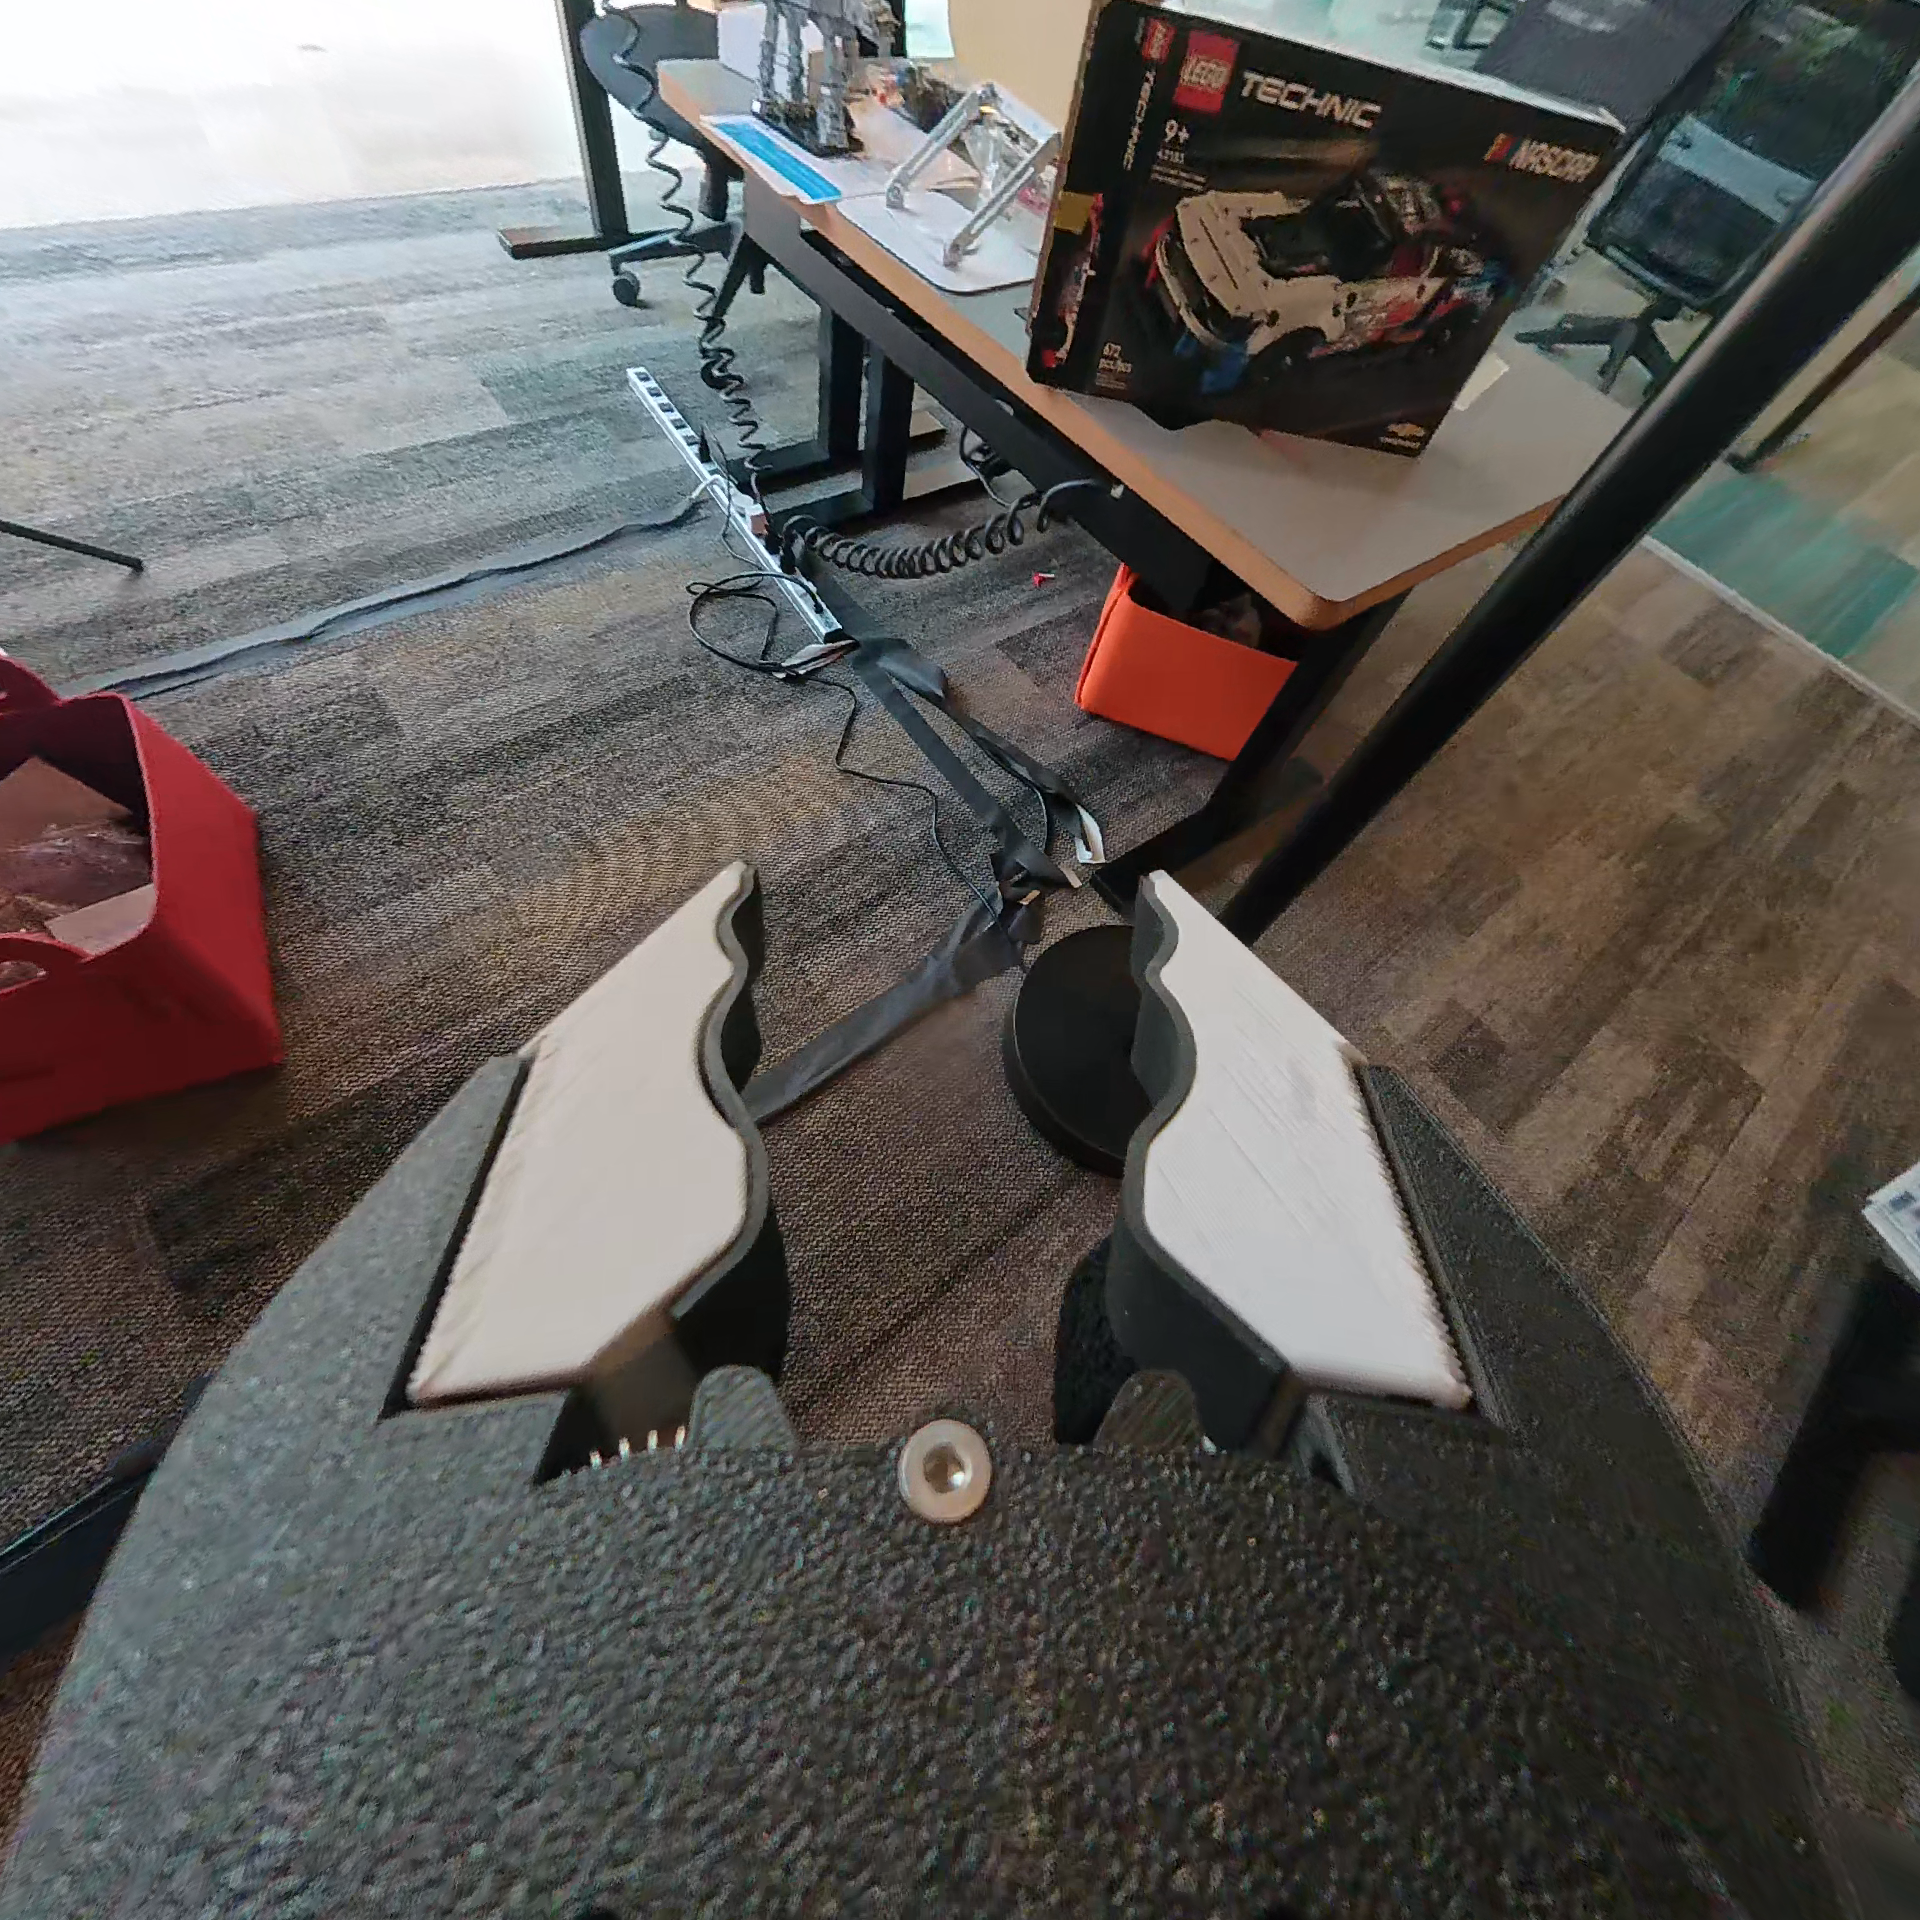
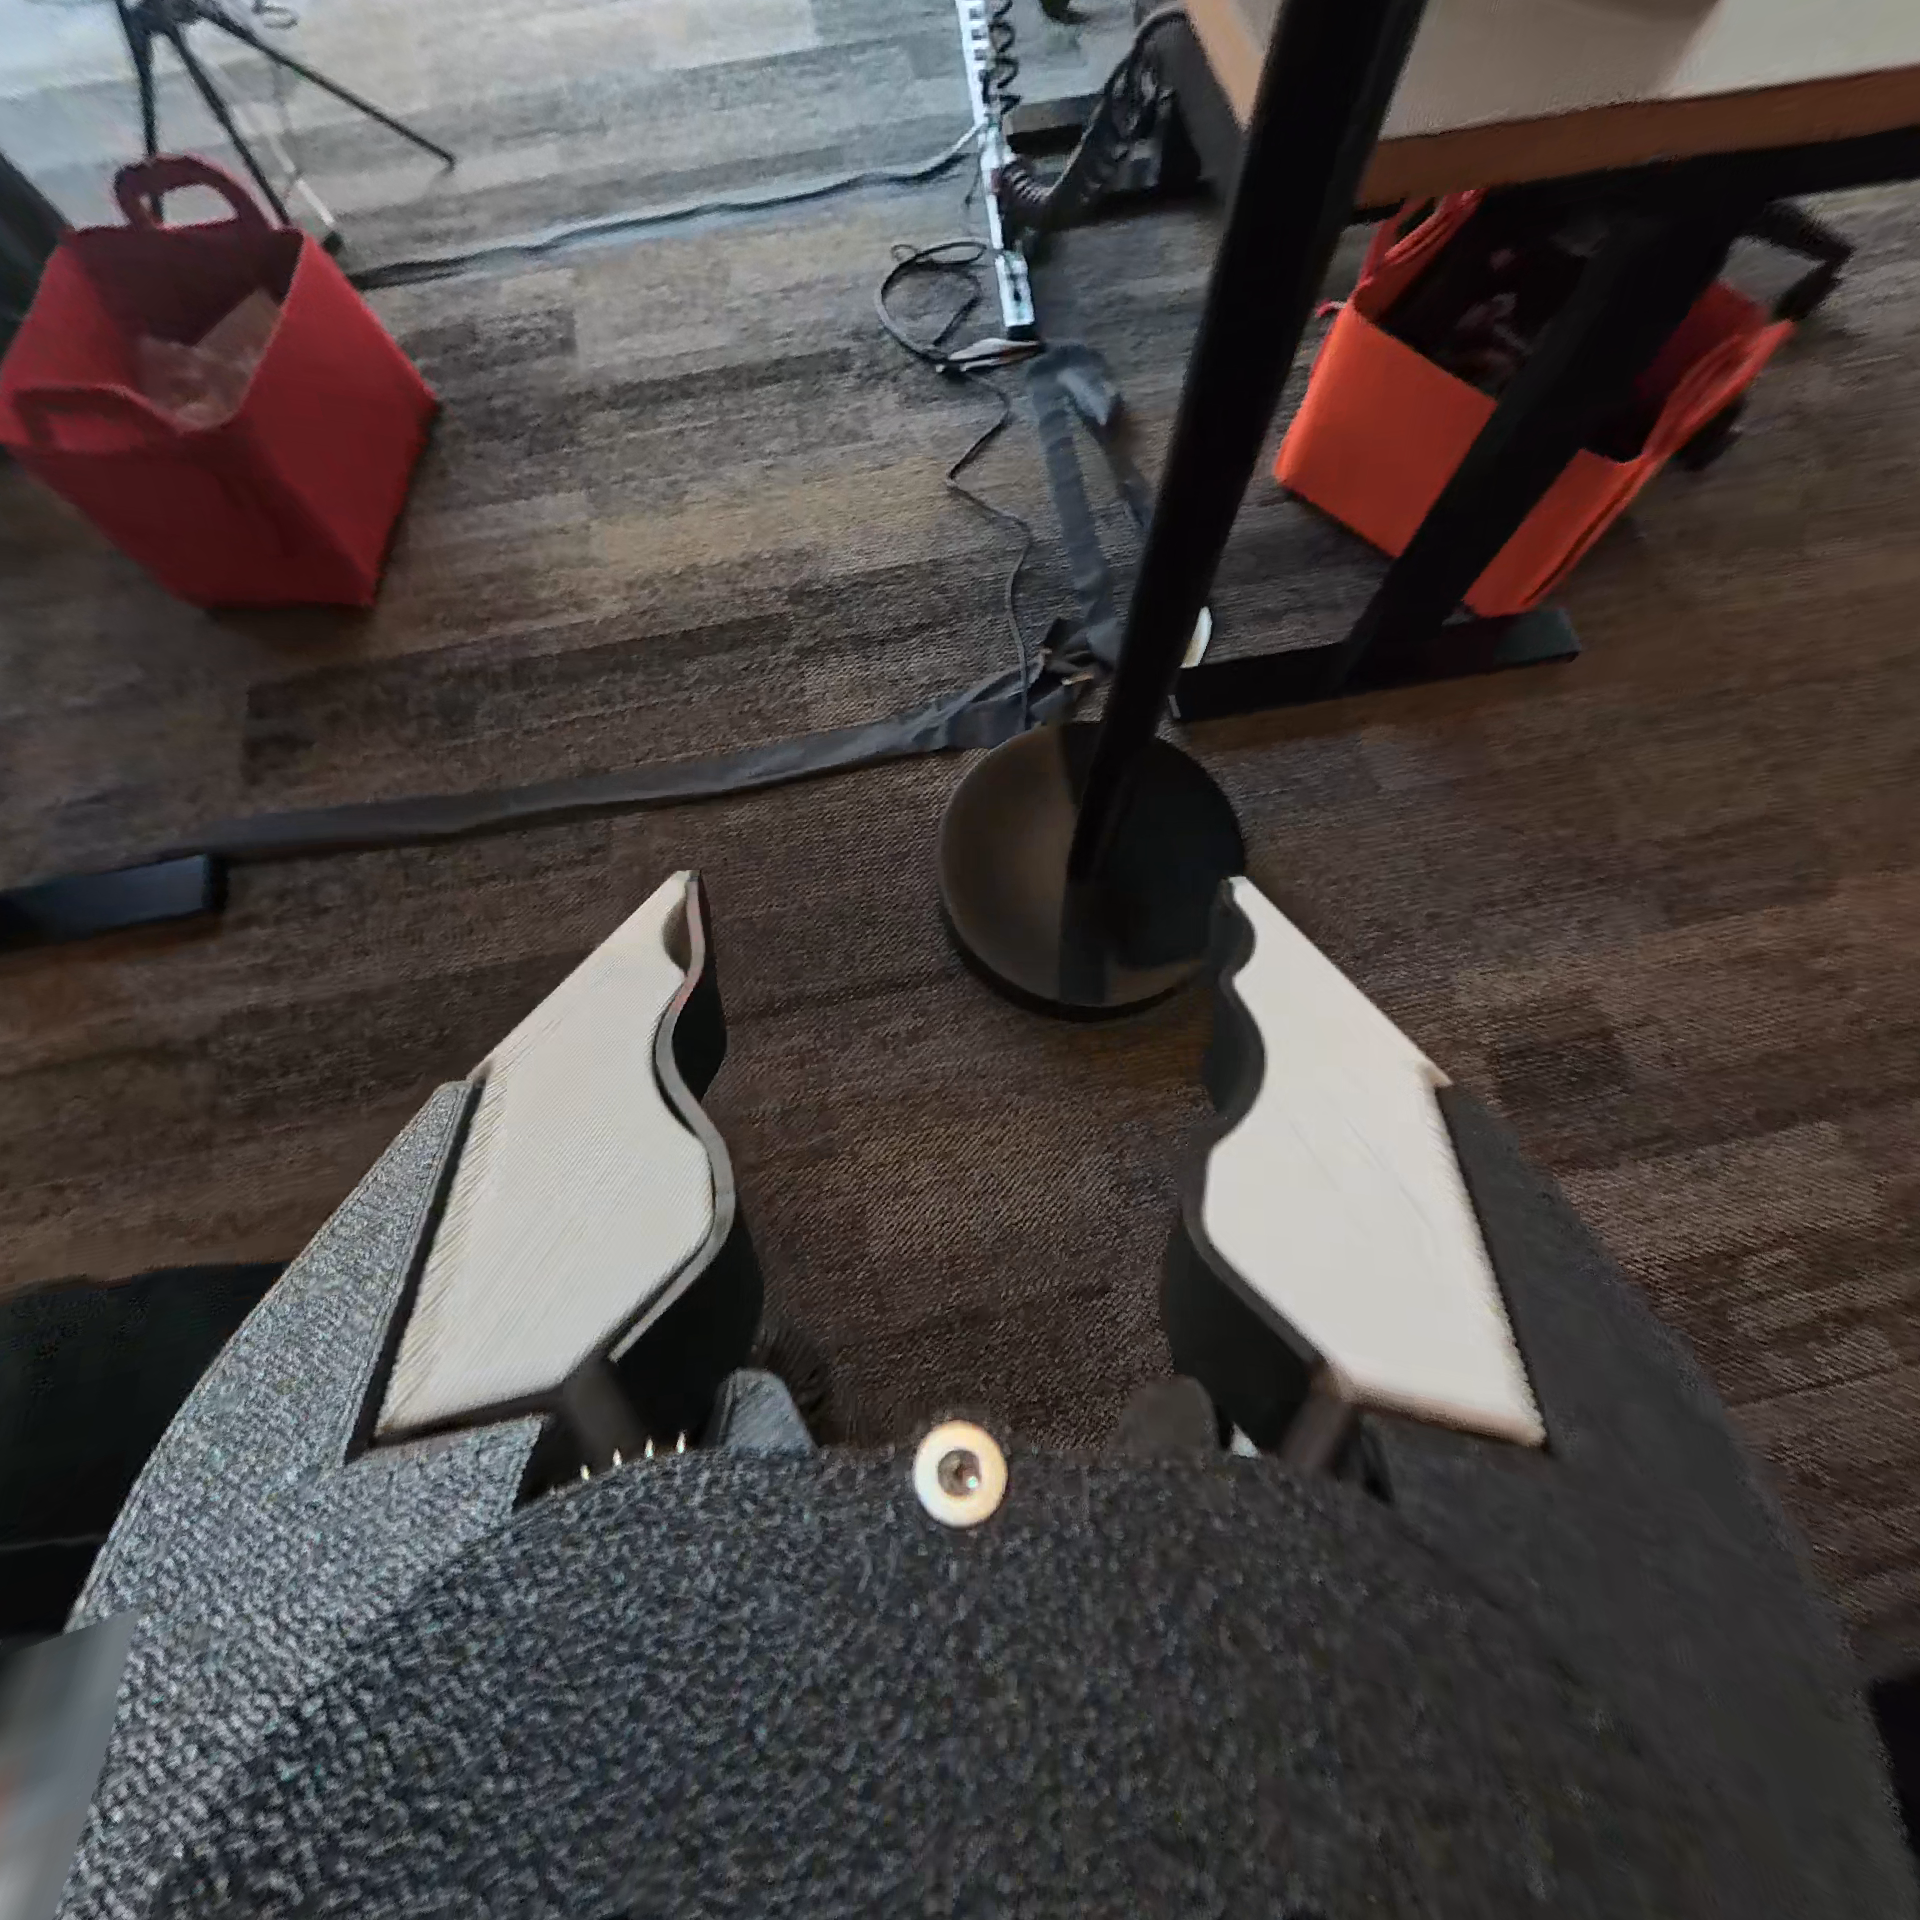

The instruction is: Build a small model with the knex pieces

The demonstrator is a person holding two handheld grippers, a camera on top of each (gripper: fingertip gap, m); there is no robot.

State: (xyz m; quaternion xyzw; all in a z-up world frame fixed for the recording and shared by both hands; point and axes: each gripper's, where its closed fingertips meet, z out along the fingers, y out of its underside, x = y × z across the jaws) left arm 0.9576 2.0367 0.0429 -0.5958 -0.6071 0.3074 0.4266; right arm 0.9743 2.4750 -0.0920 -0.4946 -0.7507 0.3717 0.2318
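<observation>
Carpet (image 1: 468, 436) spreads below both grippers, left (image 1: 943, 904) and right (image 2: 961, 904), jaws open, empty, above a stand base (image 2: 1039, 862); red bag (image 2: 239, 416), orange bag (image 2: 1382, 447), worktop (image 1: 1351, 520) around.

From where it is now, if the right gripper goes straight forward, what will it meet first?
Probably the carpet, just short of the black round stand base. The right gripper is open and empty, tilted down at the floor. Depth is unclear.
</observation>
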